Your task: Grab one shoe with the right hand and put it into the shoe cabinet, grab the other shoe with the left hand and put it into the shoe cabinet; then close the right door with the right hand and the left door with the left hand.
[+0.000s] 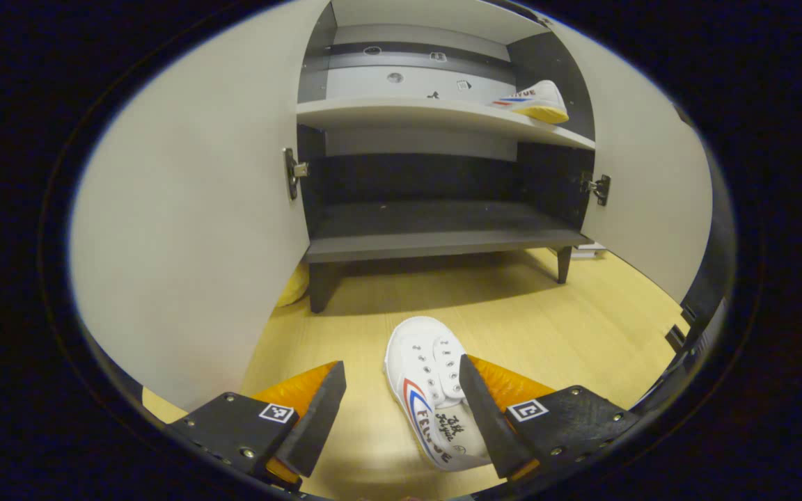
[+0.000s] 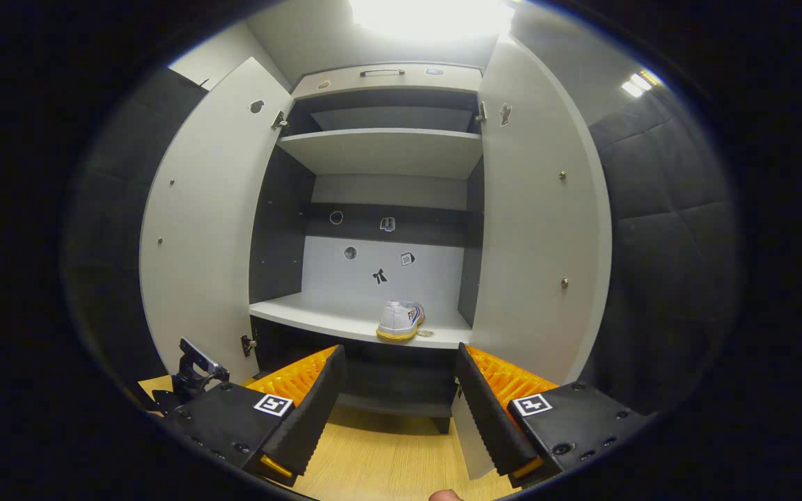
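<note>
A white shoe (image 1: 423,390) with red and blue stripes lies on the wooden floor, toe toward the shoe cabinet (image 1: 436,236). My left gripper (image 1: 401,362) hangs open just over it; the shoe sits nearer the right finger, which overlaps its side, and the left finger stands apart from it. The other shoe (image 1: 533,101) rests on the pale middle shelf at the right; in the right gripper view this shoe (image 2: 401,320) shows heel-on. My right gripper (image 2: 398,350) is open with nothing in it, in front of the cabinet (image 2: 373,153). Both doors stand wide open.
The left door (image 1: 185,229) and right door (image 1: 651,195) flank the left gripper closely. The dark bottom shelf (image 1: 436,223) holds nothing. In the right gripper view, the other gripper (image 2: 192,376) shows low at the left beside the left door (image 2: 199,229); the right door (image 2: 540,229) swings outward.
</note>
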